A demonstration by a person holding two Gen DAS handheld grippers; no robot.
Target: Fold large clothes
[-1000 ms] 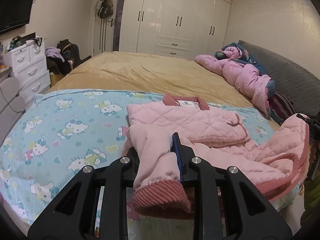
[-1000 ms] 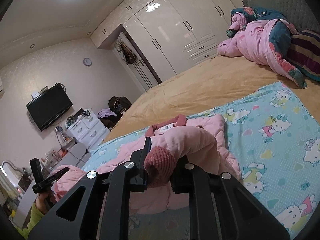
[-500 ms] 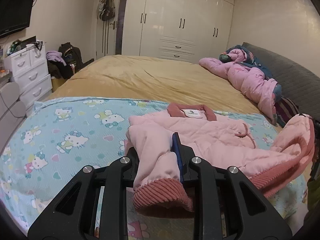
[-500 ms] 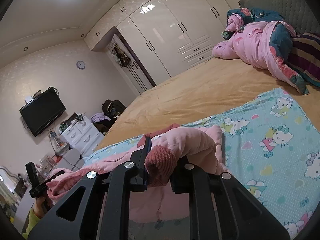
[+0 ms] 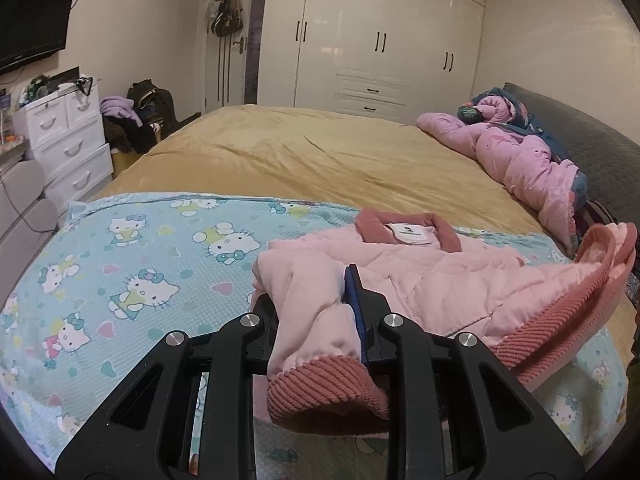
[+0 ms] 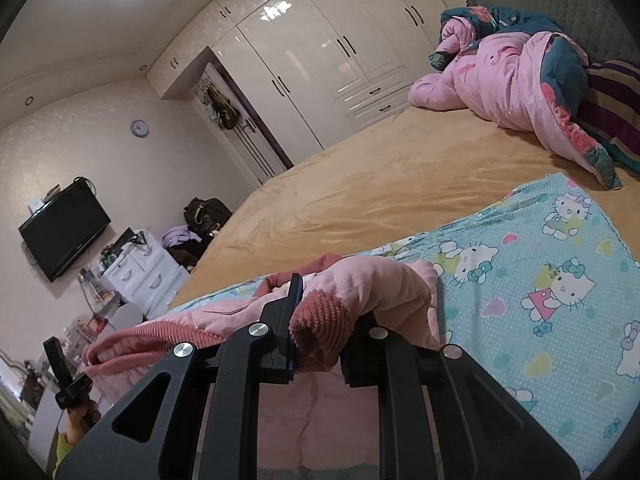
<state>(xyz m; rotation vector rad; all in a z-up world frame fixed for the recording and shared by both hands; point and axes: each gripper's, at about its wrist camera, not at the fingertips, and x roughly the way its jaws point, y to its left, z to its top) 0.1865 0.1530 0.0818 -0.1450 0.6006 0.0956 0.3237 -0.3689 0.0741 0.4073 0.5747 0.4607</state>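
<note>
Two tools (image 5: 316,308) (image 6: 320,320), one pink jacket (image 5: 420,280), two clamped cuffs (image 5: 324,384).

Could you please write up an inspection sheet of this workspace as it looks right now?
Surface: bed with a tan cover; a blue cartoon-cat blanket spread over its near end.
Job's things: pink quilted jacket lying on the blanket, collar and label facing up, both sleeve cuffs lifted.
Clutter: pink and blue duvet bunched by the grey headboard.
Grippers: left tongs shut on one sleeve cuff; right tongs shut on the other.
Cables: a cord by the drawer unit.
Surroundings: white wardrobe, wall television, wall clock, bags hung on the door.
</note>
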